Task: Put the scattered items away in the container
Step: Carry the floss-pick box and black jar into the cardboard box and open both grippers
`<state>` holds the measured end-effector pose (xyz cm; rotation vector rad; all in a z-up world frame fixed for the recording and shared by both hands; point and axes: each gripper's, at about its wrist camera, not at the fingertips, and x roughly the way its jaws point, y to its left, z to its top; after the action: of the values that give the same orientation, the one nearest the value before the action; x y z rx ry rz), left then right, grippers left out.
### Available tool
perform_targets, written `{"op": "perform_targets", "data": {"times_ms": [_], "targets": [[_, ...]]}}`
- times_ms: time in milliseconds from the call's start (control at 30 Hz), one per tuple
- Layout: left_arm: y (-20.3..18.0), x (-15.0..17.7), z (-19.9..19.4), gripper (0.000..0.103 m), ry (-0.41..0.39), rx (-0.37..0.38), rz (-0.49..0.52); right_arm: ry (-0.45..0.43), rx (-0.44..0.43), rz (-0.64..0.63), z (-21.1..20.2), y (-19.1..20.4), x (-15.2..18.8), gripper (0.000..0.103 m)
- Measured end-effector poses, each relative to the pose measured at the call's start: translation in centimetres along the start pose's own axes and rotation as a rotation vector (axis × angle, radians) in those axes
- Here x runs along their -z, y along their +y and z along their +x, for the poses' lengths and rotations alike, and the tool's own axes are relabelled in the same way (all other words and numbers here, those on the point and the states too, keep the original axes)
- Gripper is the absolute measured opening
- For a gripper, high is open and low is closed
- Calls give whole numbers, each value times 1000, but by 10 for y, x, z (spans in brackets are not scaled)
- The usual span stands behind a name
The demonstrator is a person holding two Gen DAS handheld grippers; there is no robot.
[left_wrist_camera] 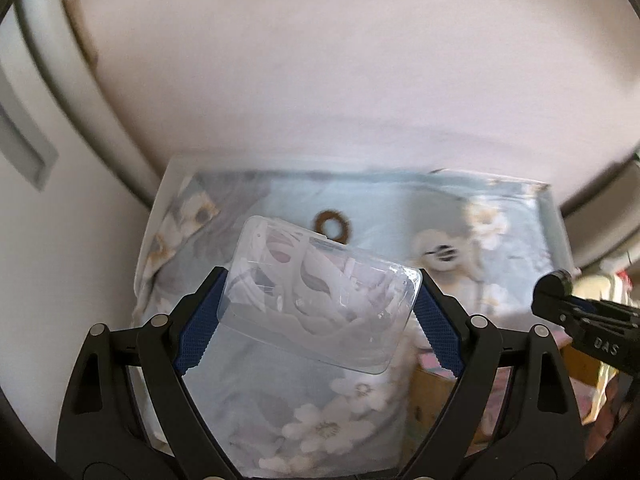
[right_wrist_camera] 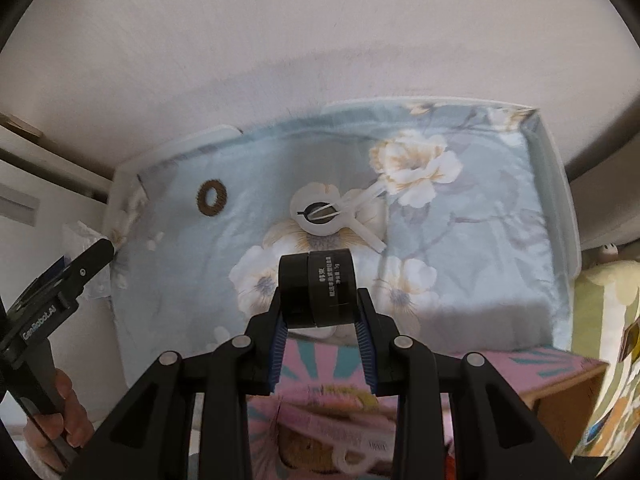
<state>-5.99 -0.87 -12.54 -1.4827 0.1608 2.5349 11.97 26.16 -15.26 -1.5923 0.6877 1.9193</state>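
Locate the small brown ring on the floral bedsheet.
In the right wrist view the small brown ring lies flat on the floral bedsheet, upper left, apart from the white round clip to its right.

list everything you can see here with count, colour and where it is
clear plastic box: 1, transparent, held between the left gripper's pads
black jar: 1, black, held between the right gripper's pads
brown ring: 1, brown, on the cloth, far left
white clip: 1, white, mid cloth
floral cloth: 1, pale blue, covering the surface
pink box: 1, pink, below the cloth's near edge
left gripper: 1, black, blue pads
right gripper: 1, black, blue pads
hand: 1, holding the left gripper's handle
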Motion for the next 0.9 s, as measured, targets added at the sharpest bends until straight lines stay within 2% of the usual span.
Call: {"op": "perform_targets", "data": {"times_ms": [133,333,467,600,767,900], "targets": [[-36,2,-36,88,-56,64,109,-53,1,29,-26,3,8,29],[-97,21,-56,88,-72,161,293,-110,36,81,-66,-38,37,30],[-137,42,-57,88,-39,245,419,-137,62,145,-85,-71,60,30],[-166,74,-44,88,52,347,556,-131,66,199,-90,-95,89,30],[-181,118,-20,88,132,325,699,-41,-6,178,-63,-91,133,29],[-184,134,-9,88,176,315,720,1,-20,179,-39,-86,155,29]]}}
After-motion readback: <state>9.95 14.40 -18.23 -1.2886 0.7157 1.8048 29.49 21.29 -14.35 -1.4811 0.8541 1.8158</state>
